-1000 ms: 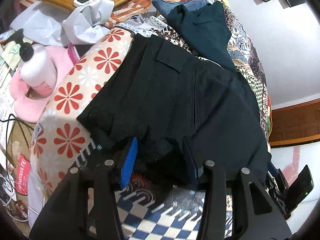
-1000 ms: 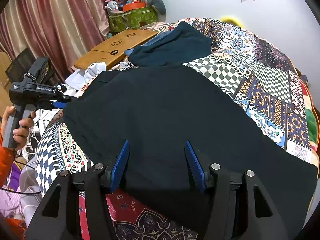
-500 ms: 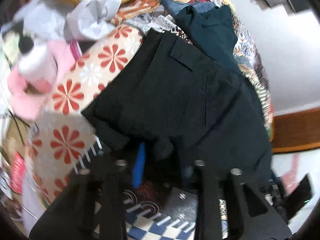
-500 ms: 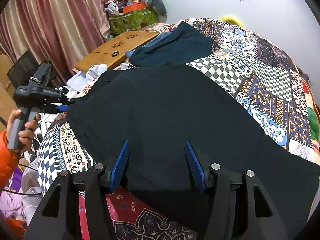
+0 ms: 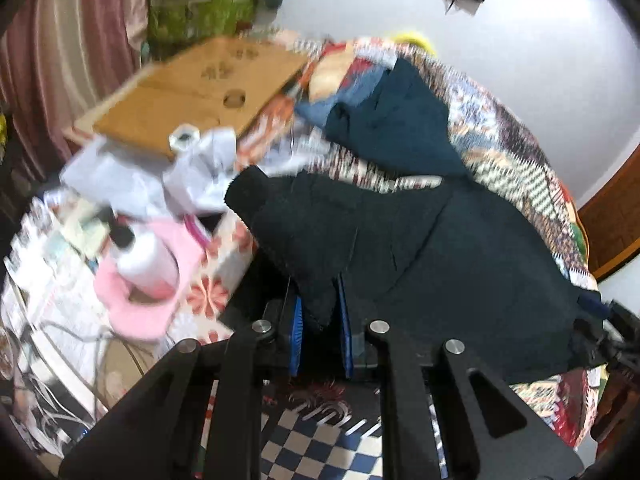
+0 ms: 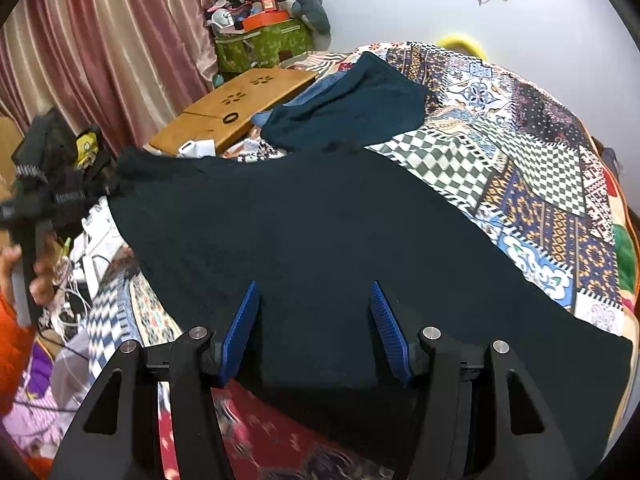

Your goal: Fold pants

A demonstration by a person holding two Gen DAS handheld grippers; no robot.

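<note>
Dark pants [image 6: 320, 232] lie spread across the patchwork bed cover. In the left wrist view the pants [image 5: 440, 252] have their waist end lifted off the bed. My left gripper [image 5: 320, 320] is shut on that waist edge, a fold of dark cloth pinched between the blue pads. It also shows in the right wrist view [image 6: 44, 196] at the far left, holding the raised cloth. My right gripper [image 6: 316, 320] is open over the pants' near edge, with cloth lying between its blue pads.
A dark teal garment [image 6: 348, 108] and a blue one lie at the back of the bed. A wooden lap table [image 6: 240, 104], white paper [image 5: 204, 176], a white pump bottle [image 5: 144, 260] on a pink cushion and cables crowd the left side. The bed cover [image 6: 540, 184] stretches right.
My left gripper has closed on the pants' waist edge and lifted it up and away from the bed's edge. The right gripper has stayed open in place.
</note>
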